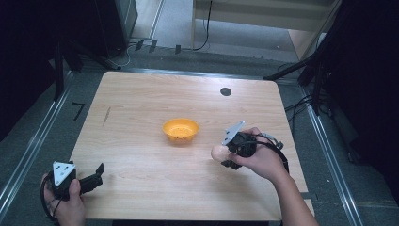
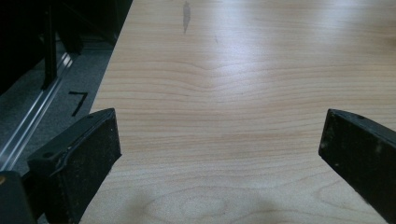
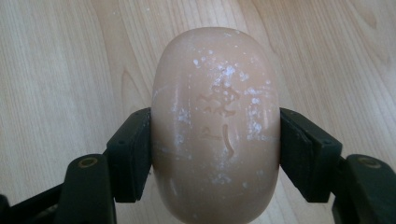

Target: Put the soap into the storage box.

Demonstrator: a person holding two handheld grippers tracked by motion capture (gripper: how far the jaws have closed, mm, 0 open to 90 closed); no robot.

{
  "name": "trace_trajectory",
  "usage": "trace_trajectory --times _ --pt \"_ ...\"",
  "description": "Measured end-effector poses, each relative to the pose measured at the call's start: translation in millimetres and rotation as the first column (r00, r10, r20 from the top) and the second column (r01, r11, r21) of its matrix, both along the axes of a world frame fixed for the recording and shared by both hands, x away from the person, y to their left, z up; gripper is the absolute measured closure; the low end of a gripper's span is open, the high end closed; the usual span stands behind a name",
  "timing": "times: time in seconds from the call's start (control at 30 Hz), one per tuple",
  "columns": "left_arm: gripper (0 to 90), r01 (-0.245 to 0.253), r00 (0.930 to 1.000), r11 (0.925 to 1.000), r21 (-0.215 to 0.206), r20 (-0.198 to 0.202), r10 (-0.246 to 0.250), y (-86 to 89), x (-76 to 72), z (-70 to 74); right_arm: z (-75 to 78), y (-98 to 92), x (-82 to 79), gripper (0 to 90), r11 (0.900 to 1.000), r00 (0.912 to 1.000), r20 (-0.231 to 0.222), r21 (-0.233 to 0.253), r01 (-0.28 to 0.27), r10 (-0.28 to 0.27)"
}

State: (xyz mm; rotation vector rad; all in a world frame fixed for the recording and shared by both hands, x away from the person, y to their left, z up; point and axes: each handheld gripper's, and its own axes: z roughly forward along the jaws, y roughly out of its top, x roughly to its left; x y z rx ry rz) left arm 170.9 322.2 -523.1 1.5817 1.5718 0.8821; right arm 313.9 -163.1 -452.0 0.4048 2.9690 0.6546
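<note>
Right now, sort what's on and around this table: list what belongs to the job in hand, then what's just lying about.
Likely in the job:
- soap bar, clamped in the right gripper
- orange bowl, mid-table, probably where the soap goes
- left gripper, open, at the near-left edge

Lying about:
- black disc near the far edge
- cables on the floor beyond the table

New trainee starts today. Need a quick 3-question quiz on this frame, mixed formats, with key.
1. True or false: the left hand-held gripper is clamped on something.
2. What does the right hand-held gripper hold? A) a sponge B) a pale bar of soap C) an egg
3. Fill in: the orange ____ sits near the middle of the table.

Key
1. False: its jaws stand wide apart over bare wood.
2. B, pinched across its sides.
3. bowl
</note>
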Motion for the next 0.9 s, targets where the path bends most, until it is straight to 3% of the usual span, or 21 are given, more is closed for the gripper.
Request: trace_trajectory --times 0.9 --pt "0.0 0.009 1.0 1.0 -0.003 -0.003 -0.009 0.4 0.3 -0.1 18.0 27.8 32.2 33.7 0.999 0.9988 -0.004 -0.014 -0.049 0.049"
